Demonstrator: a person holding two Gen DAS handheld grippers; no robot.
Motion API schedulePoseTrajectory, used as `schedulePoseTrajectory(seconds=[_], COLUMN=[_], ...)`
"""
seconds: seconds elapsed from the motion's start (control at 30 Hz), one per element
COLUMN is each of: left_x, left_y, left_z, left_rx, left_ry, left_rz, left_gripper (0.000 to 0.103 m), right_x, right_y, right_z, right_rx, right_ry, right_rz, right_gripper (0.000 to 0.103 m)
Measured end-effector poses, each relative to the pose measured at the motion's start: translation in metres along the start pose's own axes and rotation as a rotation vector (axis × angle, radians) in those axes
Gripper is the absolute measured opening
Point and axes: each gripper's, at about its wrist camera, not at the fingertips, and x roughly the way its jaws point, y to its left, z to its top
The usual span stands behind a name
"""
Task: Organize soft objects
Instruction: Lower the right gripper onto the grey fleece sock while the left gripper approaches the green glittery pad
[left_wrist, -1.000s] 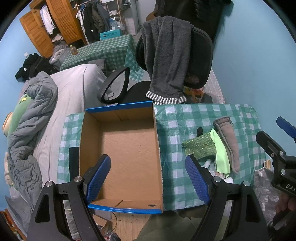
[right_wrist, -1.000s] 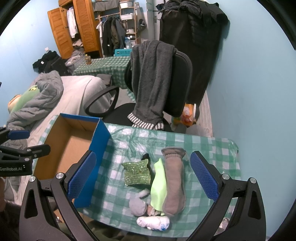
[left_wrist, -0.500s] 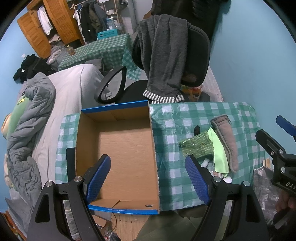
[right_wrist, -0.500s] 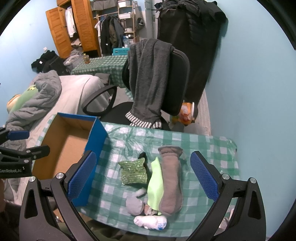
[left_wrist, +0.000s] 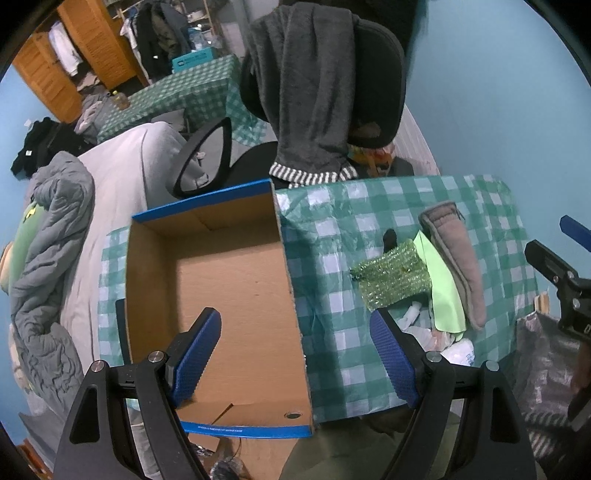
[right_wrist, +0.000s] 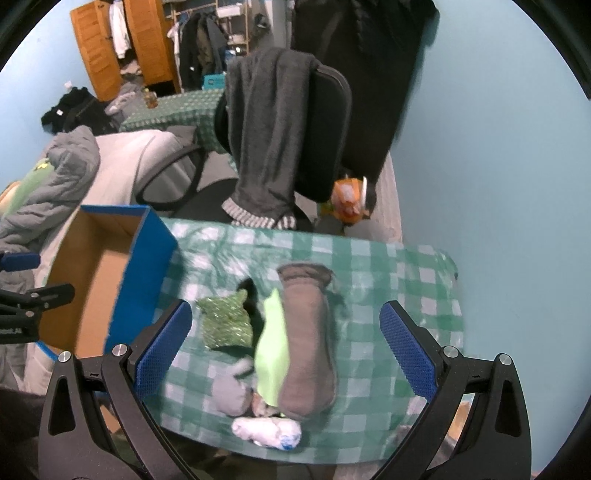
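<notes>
Hardly any readable text

Box (left_wrist: 243, 430) front edge carries white print (too small to read); gripper lettering is cut off at both frame edges.

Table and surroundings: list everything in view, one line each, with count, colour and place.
cardboard box: 1, brown with blue rim, left on table, empty
table: 1, green-white check cloth
brown sock: 1, grey-brown, right of pile
lime cloth: 1, beside brown sock
green sparkly cloth: 1, left of pile
grey sock: 1, near edge
white bundle: 1, table's near edge
office chair: 1, black, behind table
grey garment: 1, draped over chair
left gripper: open
right gripper: open
</notes>
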Motion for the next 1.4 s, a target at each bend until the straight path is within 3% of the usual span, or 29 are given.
schedulePoseTrajectory(seconds=[0.6,1.07,1.3,1.4], left_x=[0.06,0.1,0.119,0.125], left_y=[-0.049,-0.077,-0.086,-0.091], left_z=[0.008,0.011,0.011,0.009], left_rx=[0.12,0.167,0.188,0.201], left_ry=[0.084,0.145,0.155,0.156], left_rz=[-0.024,-0.028,-0.043,-0.06], left_gripper=[0.084,0.084,0.084,0.084], right_x=[0.086,0.13,0.142,0.147], right_y=[-0.027,-0.028,-0.032,-0.033], right_z=[-0.012,-0.022,-0.024,-0.025], right_rx=[0.021,-0.014,0.001,0.007], right_ry=[0.195,0.267,0.296,0.313], right_rz=[0.038,0.041,0.048,0.056], right_gripper=[0.101,0.1,0.095,0.088])
